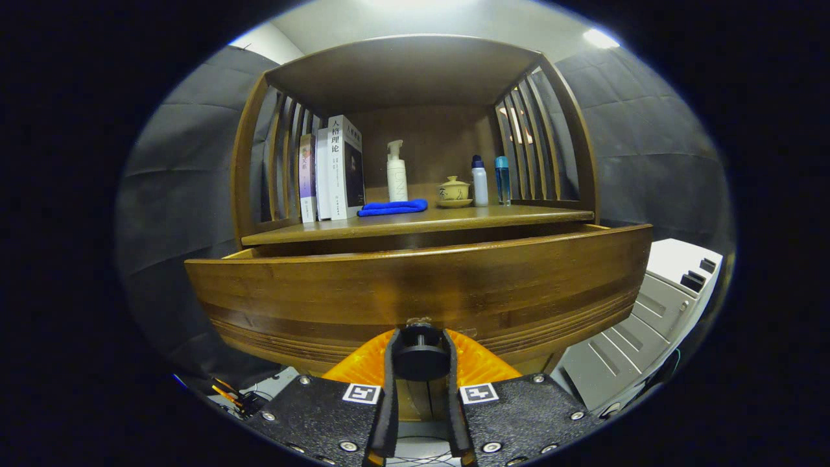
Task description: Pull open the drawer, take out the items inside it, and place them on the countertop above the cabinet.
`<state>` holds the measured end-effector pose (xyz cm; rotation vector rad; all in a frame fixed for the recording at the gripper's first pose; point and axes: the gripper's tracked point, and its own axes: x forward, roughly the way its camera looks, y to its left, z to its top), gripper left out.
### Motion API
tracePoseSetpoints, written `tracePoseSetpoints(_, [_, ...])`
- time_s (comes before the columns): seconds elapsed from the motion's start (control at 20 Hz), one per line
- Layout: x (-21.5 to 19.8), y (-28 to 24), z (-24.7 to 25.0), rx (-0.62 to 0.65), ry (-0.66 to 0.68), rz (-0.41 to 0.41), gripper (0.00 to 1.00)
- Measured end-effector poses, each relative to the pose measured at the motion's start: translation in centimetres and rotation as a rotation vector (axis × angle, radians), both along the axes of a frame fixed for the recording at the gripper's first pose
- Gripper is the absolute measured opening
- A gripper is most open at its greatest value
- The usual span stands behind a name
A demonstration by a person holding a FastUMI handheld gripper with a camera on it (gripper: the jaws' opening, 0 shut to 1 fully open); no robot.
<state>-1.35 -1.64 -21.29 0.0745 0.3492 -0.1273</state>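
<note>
A wooden drawer [415, 285] stands pulled partway out from under the cabinet's countertop [415, 224]. Its front panel faces me and hides whatever lies inside. A round dark knob [420, 353] sticks out from the lower middle of that panel. My gripper [420, 357] is shut on the knob, one finger pressing on each side of it.
On the countertop stand three books [334, 168], a white pump bottle [396, 172], a folded blue cloth [393, 207], a lidded tea cup [454, 191] and two small bottles [489, 180]. Slatted wooden sides and a top shelf enclose it. A grey-white unit [655, 311] sits at the lower right.
</note>
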Motion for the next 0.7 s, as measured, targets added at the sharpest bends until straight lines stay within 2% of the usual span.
tracePoseSetpoints(0.25, [-3.7, 0.4, -0.1, 0.005, 0.016, 0.005, 0.3])
tracePoseSetpoints(0.6, [-5.6, 1.3, 0.0, 0.01, 0.031, 0.005, 0.43])
tracePoseSetpoints(0.7, [-5.7, 1.5, 1.6, 0.015, -0.007, 0.021, 0.46])
